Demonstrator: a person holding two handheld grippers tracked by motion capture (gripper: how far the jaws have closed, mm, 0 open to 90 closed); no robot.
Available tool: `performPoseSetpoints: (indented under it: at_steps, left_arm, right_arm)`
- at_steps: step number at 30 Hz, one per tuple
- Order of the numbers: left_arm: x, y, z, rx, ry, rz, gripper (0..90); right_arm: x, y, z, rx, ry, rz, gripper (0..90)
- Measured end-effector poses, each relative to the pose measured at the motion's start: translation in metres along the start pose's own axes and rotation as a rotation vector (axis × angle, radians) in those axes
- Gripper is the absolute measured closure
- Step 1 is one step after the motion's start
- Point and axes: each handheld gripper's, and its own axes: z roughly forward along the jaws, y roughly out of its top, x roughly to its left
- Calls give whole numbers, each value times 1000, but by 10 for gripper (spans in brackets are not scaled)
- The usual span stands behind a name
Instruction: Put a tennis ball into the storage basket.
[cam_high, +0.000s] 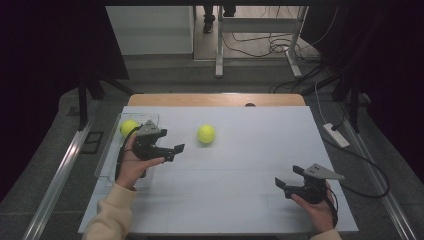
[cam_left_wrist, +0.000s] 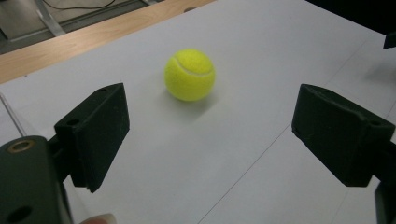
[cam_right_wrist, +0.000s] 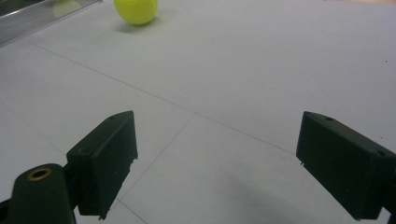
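Felt-covered yellow-green tennis ball (cam_left_wrist: 189, 74) sat loose on the white counter (cam_high: 240, 165), just ahead of my left tongs (cam_left_wrist: 210, 135), whose jaws gaped empty. I judged it light, springy and apt to roll, best pinched across its widest middle. My right tongs (cam_right_wrist: 217, 163) stood released too, well apart

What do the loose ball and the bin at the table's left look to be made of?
Tennis ball: fuzzy yellow felt with a pale curved seam, matte, probably over rubber. Bin: clear glossy plastic, it seems, since its walls are see-through and a second ball shows through them.
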Motion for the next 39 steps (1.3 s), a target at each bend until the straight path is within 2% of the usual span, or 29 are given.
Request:
performPoseSetpoints:
  at_steps: [11,16,21,39]
  left_arm:
    - [-7,4,7,9,-20,21,126]
    - [-8,6,10,5,-35,13,126]
    - [-11,9,18,20,-45,23,128]
    - [-13,20,32,43,-47,32,133]
  right_arm:
    - [0,1,1,1,-1,2,125]
    - [0,1,0,-2,-1,1,125]
    - [0,1,0,-2,-3,-1,125]
    - [0,1,0,-5,0,-1,125]
